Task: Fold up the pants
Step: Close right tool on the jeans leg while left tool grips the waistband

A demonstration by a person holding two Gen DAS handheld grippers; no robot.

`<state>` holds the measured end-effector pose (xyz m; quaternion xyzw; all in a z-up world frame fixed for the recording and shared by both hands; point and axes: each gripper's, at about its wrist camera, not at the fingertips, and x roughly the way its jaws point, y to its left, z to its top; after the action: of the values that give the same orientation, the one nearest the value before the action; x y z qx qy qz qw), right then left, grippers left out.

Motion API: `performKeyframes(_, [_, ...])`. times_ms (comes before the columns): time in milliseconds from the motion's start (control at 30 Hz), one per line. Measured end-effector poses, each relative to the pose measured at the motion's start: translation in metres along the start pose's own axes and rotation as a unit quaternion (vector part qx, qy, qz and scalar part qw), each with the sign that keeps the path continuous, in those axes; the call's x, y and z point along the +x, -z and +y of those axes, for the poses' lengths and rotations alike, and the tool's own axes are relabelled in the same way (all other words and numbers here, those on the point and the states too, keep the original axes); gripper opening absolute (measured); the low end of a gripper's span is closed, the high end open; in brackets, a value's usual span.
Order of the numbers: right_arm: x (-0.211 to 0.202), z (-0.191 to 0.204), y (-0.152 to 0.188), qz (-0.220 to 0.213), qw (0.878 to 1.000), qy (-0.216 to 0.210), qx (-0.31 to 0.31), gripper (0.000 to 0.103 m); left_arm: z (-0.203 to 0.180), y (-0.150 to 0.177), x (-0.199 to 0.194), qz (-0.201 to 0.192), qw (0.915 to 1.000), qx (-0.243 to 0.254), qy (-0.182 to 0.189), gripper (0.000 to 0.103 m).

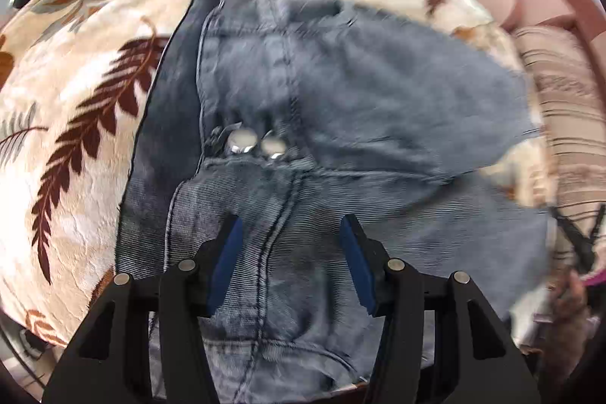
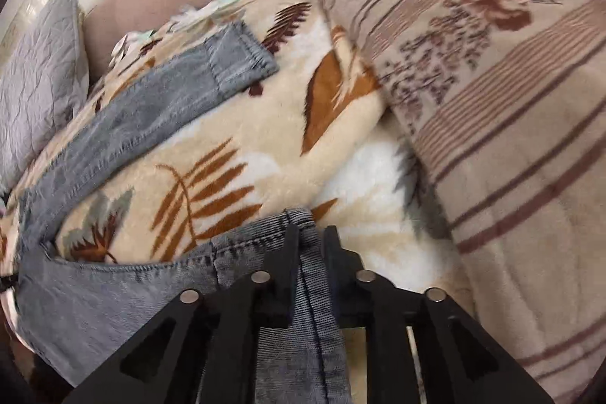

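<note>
Your left gripper (image 1: pixel 289 233) is released, blue pads (image 1: pixel 227 264) spread wide, hovering over the pants (image 1: pixel 341 93) near the waist. Nothing sits between the fingers; contact with the denim can't be confirmed from this angle.

The pants are grey-blue jeans lying on the leaf-print blanket (image 1: pixel 75 108) that covers the bed. In the left wrist view the waistband area is bunched and folded over, with two metal buttons (image 1: pixel 257 141) side by side near the fly seam. That frame is motion-blurred, so the fold layers are hard to separate.

Your right gripper (image 2: pixel 310 245) is clenched on a pant-leg hem (image 2: pixel 308 226), the denim pinched between the black fingers (image 2: pixel 289 252) and running back under the camera. The other leg (image 2: pixel 151 116) lies stretched out flat on the blanket, well apart from the held one, its cuff (image 2: pixel 240 57) toward the far end of the bed.

A striped floral quilt (image 2: pixel 492 120) is piled to the right, its edge resting on the blanket. A grey crinkled pillow (image 2: pixel 38 78) sits at the far left, just beside the flat leg.

No containers are visible in either view.
</note>
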<state>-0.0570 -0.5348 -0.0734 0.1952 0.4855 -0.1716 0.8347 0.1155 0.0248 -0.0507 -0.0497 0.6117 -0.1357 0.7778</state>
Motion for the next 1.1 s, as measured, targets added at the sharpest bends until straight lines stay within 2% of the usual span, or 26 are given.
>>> performKeyframes(67, [-0.014,-0.002,-0.010,-0.018,1.000,-0.019,0.009,0.018,0.009,-0.014,-0.022,-0.024,0.9994,-0.014,0.019,0.052])
performKeyframes(133, [-0.024,-0.001,-0.029,-0.037,0.998,-0.041,0.012,0.034,0.021,-0.039,-0.040,-0.047,0.9981,-0.036,0.019,0.058])
performKeyframes(200, [-0.024,0.007,-0.055,-0.044,0.997,-0.059,0.013,0.043,0.031,-0.065,-0.047,-0.057,0.9966,-0.060,0.006,0.066])
performKeyframes(267, [-0.016,0.021,-0.083,-0.041,0.996,-0.075,0.005,0.045,0.043,-0.096,-0.043,-0.049,0.9946,-0.090,0.013,0.066])
performKeyframes(333, [0.002,0.039,-0.114,-0.030,0.995,-0.095,0.006,0.055,0.052,-0.118,-0.034,-0.031,0.9922,-0.118,0.028,0.066])
performKeyframes(433, [0.037,0.063,-0.157,-0.021,0.993,-0.117,0.020,0.062,0.063,-0.147,-0.014,-0.008,0.9866,-0.160,0.030,0.066])
performKeyframes(533, [0.082,0.086,-0.194,-0.007,0.993,-0.113,0.023,0.062,0.075,-0.166,-0.003,-0.003,0.9821,-0.186,0.029,0.066])
performKeyframes(700, [0.141,0.113,-0.229,0.013,0.997,-0.079,0.002,0.062,0.095,-0.193,0.022,0.020,0.9771,-0.211,0.012,0.067])
performKeyframes(767, [0.155,0.117,-0.235,0.014,0.998,-0.069,-0.007,0.065,0.102,-0.195,0.033,0.034,0.9742,-0.223,0.010,0.067])
performKeyframes(800, [0.162,0.118,-0.237,0.017,0.998,-0.067,-0.010,0.069,0.104,-0.194,0.040,0.043,0.9717,-0.231,0.025,0.067])
performKeyframes(867, [0.176,0.121,-0.238,0.027,0.997,-0.064,-0.018,0.071,0.101,-0.195,0.054,0.064,0.9685,-0.232,0.065,0.067])
performKeyframes(900, [0.181,0.123,-0.239,0.030,0.997,-0.062,-0.023,0.073,0.099,-0.195,0.060,0.071,0.9688,-0.227,0.068,0.067])
performKeyframes(967, [0.183,0.129,-0.236,0.016,0.998,-0.048,-0.044,0.074,0.092,-0.199,0.072,0.080,0.9729,-0.212,0.048,0.070])
performKeyframes(1000, [0.183,0.132,-0.235,0.013,0.998,-0.040,-0.052,0.069,0.088,-0.198,0.073,0.077,0.9743,-0.207,0.044,0.074])
performKeyframes(1033, [0.183,0.135,-0.233,0.011,0.997,-0.027,-0.065,0.050,0.084,-0.198,0.071,0.068,0.9763,-0.201,0.042,0.074])
performKeyframes(1067, [0.181,0.139,-0.230,0.010,0.996,-0.011,-0.086,0.040,0.078,-0.197,0.065,0.053,0.9801,-0.186,0.043,0.057])
performKeyframes(1100, [0.179,0.142,-0.228,0.015,0.995,-0.019,-0.100,0.010,0.071,-0.196,0.060,0.045,0.9838,-0.167,0.047,0.012])
